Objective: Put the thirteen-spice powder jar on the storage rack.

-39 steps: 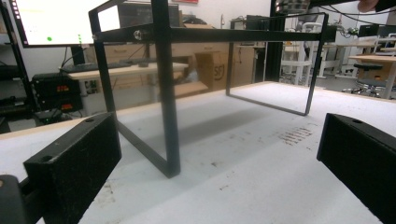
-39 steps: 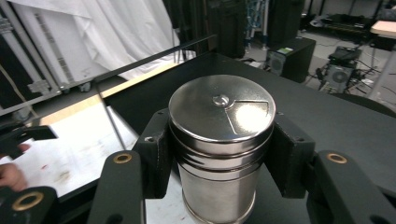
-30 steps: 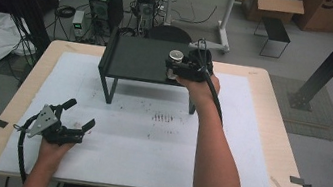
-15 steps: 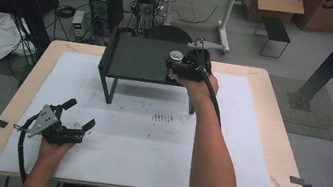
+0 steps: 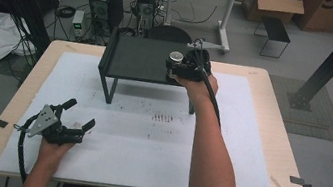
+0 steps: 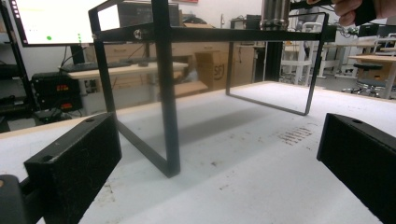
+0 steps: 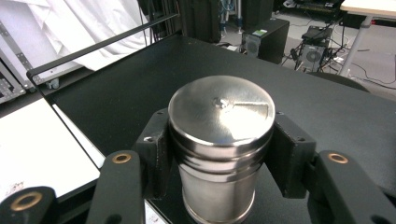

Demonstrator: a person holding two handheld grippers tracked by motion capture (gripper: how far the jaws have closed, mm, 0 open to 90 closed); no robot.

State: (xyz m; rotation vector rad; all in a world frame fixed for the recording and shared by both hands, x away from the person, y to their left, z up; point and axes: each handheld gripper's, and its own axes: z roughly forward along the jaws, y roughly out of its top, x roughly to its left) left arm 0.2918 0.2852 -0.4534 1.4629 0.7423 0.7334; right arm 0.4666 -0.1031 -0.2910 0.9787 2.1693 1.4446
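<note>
high view: the right gripper (image 5: 177, 68) is out over the near right corner of a black metal stand (image 5: 134, 58) at the far side of the table (image 5: 271, 120), jaws clamped round a steel canister (image 5: 176, 57) that sits at the stand's edge, while the left gripper (image 5: 74, 120) rests low on the white mat (image 5: 226, 148) near the front left, jaws spread apart and holding nothing. left gripper view: looking under the stand's legs, the canister shows up top on the shelf. right gripper view: both pads squeeze the canister's sides just under its lid, shelf right beneath it. i'd guess it's being set down or picked up there, so keep it upright and clear of the raised rail, and shift it inward from the edge before letting go. writing: a cardboard box under the stand reads something like "sf", too blurry to trust
</note>
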